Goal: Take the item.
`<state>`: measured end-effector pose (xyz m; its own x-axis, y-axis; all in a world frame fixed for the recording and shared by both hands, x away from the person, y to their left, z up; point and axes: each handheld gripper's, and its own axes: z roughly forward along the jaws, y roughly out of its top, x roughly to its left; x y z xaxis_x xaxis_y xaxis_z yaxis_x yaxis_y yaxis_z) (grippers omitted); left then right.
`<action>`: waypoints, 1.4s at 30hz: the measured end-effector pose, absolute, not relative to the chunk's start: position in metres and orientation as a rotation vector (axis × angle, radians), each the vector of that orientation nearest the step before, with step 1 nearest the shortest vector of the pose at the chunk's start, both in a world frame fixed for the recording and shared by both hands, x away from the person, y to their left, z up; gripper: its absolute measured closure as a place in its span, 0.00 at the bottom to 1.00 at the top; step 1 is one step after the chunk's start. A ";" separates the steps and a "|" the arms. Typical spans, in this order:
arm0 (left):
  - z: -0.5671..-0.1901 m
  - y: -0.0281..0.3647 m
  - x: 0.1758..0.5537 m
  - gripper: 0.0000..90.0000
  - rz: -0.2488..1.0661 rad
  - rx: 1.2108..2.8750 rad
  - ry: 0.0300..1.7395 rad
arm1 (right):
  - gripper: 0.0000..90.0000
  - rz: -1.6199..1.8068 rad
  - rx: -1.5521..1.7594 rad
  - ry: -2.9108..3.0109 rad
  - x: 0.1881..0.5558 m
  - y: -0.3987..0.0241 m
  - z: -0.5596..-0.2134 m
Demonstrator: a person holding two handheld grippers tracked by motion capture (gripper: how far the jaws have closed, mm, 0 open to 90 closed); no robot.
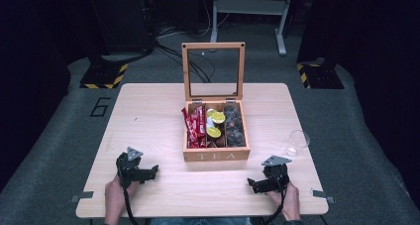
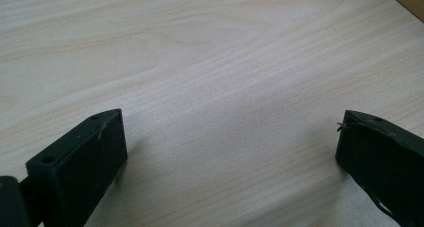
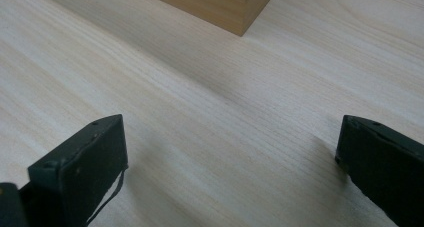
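Dark walls and grey carpet surround a pale wooden desk (image 1: pixel 148 126), with black equipment stands on yellow-and-black striped bases at the far left and far right and a grey metal frame farther back. At the middle of the desk sits a wooden tea box (image 1: pixel 216 154) with "TEA" on its near wall; its glass-paned lid (image 1: pixel 213 71) stands upright at the far side. The box has three compartments: red wrapped bars (image 1: pixel 195 127) in the left one, round capsules with yellow-green tops (image 1: pixel 216 124) in the middle one, and dark packets (image 1: pixel 234 126) in the right one. A clear plastic cup (image 1: pixel 298 141) stands upright near the desk's right edge, well apart from the box.

The left claw (image 1: pixel 152 171) rests low over the near left of the desk, held by a hand (image 1: pixel 115 193), its jaws spread wide over bare wood. The right claw (image 1: pixel 251 184) sits at the near right in the other hand (image 1: pixel 290 197), jaws likewise wide apart and empty, with a corner of the box just beyond them in the right gripper view.
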<state>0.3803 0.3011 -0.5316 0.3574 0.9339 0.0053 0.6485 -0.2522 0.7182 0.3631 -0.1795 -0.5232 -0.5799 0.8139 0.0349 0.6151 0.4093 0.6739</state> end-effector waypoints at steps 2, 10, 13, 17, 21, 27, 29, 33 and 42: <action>-0.532 0.301 0.380 0.00 0.588 1.997 1.368 | 0.00 0.938 1.229 2.373 0.363 -0.178 -0.520; -0.532 0.301 0.380 0.00 0.590 1.994 1.367 | 0.00 0.965 1.228 2.371 0.361 -0.181 -0.501; -0.532 0.301 0.380 0.00 0.591 1.994 1.366 | 0.00 0.959 1.241 2.379 0.362 -0.182 -0.494; -0.532 0.301 0.380 0.00 0.591 1.994 1.367 | 0.00 0.966 1.229 2.384 0.363 -0.181 -0.484; -0.532 0.301 0.380 0.00 0.591 1.994 1.367 | 0.00 0.950 1.192 2.405 0.365 -0.179 -0.473; -0.532 0.301 0.380 0.00 0.593 1.994 1.368 | 0.00 0.969 1.181 2.399 0.370 -0.174 -0.460; -0.532 0.301 0.380 0.00 0.591 1.993 1.368 | 0.00 0.966 1.151 2.411 0.373 -0.173 -0.456; -0.532 0.301 0.380 0.00 0.593 1.994 1.369 | 0.00 0.960 1.140 2.410 0.378 -0.168 -0.447; -0.532 0.301 0.380 0.00 0.593 1.993 1.369 | 0.00 0.968 1.075 2.440 0.393 -0.156 -0.430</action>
<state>0.3801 0.3011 -0.5318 0.3554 0.9347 0.0090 0.6456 -0.2525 0.7207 0.3929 -0.1563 -0.4297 -0.6733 0.7393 -0.0054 0.5346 0.4920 0.6872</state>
